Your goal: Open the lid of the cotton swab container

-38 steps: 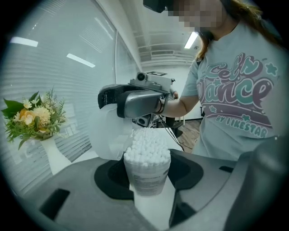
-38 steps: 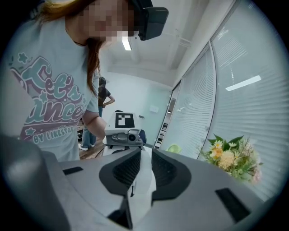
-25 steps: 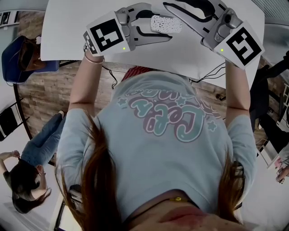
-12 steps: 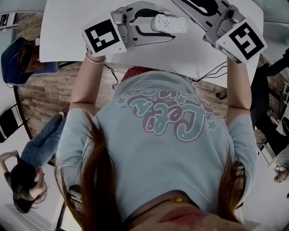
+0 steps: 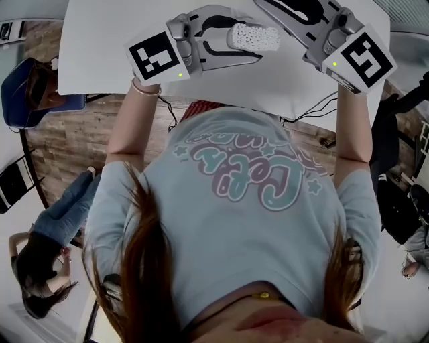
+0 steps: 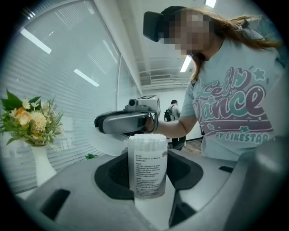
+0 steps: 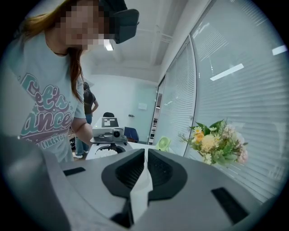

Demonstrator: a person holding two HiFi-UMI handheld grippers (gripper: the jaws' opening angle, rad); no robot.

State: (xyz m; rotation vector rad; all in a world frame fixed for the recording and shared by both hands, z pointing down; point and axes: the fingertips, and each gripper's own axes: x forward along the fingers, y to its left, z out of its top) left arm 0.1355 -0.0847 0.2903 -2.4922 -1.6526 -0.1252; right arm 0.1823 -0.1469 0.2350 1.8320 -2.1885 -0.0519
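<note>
The cotton swab container (image 5: 253, 35) is a clear cylinder with a printed label. It stands upright between the fingers of my left gripper (image 5: 244, 37), which is shut on its sides (image 6: 146, 164). Its top is uncovered and the white swab tips (image 7: 106, 152) show. My right gripper (image 5: 281, 8) is raised off to the container's right, apart from it. Its jaws are pressed together on a thin pale piece (image 7: 141, 189) that looks like the lid. From the left gripper view, a translucent rounded piece (image 6: 106, 143) hangs under the right gripper (image 6: 113, 122).
The white table (image 5: 100, 47) has its near edge just in front of the person's body. A vase of flowers (image 6: 27, 117) stands by the blinds, with a small green fan (image 7: 163, 143) nearby. Cables (image 5: 315, 110) hang below the table. Other people (image 5: 47, 261) are on the floor at the left.
My right gripper has pulled up and away from the top of the container. The left gripper, still holding the container, has shifted slightly right.
</note>
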